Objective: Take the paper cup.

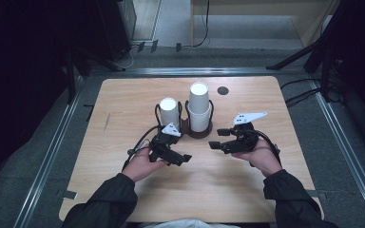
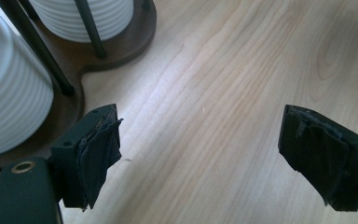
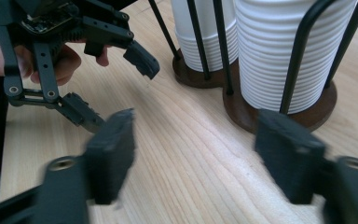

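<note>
Fingers of left gripper (image 1: 186,157) and right gripper (image 1: 212,145) spread wide, empty, near cup stacks (image 1: 199,107) on table (image 1: 123,104).

Table (image 1: 123,190): pale wood grain, smooth, matt. Cup stacks (image 3: 279,51): white, finely ribbed, probably paper. Holder base (image 2: 121,44): dark polished wood; rods (image 3: 303,46) black metal. Left gripper (image 1: 186,157) pads (image 2: 100,154): frayed black cloth-like facing.

Cut-off cup stacks and blurred jaws
Both cup stacks (image 3: 242,42) run off the top edge in the right gripper view; that view's own jaws, bottom of frame, are blurred
</note>
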A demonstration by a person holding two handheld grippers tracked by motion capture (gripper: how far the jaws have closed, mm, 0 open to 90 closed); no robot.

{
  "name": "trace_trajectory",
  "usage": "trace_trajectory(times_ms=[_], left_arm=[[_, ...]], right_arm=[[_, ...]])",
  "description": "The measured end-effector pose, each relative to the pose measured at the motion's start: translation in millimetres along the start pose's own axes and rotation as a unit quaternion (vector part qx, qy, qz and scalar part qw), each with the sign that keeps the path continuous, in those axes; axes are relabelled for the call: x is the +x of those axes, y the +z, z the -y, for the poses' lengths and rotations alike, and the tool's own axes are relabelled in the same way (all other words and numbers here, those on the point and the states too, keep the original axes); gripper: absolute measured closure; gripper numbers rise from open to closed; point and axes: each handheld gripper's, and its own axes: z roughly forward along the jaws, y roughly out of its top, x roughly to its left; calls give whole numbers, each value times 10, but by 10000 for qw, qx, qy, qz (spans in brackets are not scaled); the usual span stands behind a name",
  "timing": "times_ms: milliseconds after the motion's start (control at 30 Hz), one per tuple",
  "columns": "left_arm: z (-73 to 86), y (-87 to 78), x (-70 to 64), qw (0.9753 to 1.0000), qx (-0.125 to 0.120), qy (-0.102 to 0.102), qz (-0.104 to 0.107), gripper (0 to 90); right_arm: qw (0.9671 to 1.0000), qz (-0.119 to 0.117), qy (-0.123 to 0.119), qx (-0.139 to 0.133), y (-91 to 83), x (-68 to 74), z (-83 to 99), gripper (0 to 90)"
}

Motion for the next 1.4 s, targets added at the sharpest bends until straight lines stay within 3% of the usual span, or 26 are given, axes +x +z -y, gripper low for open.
trace_trajectory(times_ms=[67, 100, 167, 300, 400, 633, 833, 967, 1067, 1300, 1333, 1400], left_arm=[[7, -30, 29, 9986, -23, -65, 532, 109], [11, -50, 39, 9975, -52, -17, 702, 99], [11, -80, 23, 9986, -115, 109, 507, 131], [12, -94, 26, 9985, -126, 142, 508, 141], [8, -120, 26, 9985, -222, 155, 471, 147], [4, -193, 50, 9985, -339, 160, 404, 153], [11, -210, 67, 9987, -313, 148, 378, 159], [14, -225, 74, 9986, -317, 154, 391, 159], [10, -243, 75, 9987, -360, 115, 349, 159], [9, -272, 80, 9985, -340, 111, 417, 160], [6, -277, 84, 9984, -335, 103, 437, 160], [1, -280, 82, 9983, -326, 89, 465, 159]], right_arm=[[9998, 67, -147, -63, -19, 25, 1, 365], [9998, 42, -189, -78, -28, 38, 5, 383], [9994, 50, -350, -55, -37, 57, 17, 416], [9990, -19, -442, 113, -46, 64, 33, 424], [9974, -53, -715, 120, -66, 80, 29, 448], [9975, 8, -657, 261, -107, 71, 1, 458], [9971, -156, -655, 366, -129, 51, -5, 480], [9952, -191, -826, 492, -117, 80, 16, 493], [9962, -220, -733, 409, -119, 98, 13, 494], [9970, -200, -625, 399, -142, 70, 8, 483], [9957, -208, -736, 516, -147, 55, 0, 479], [9957, -189, -735, 529, -150, 46, -9, 470]])
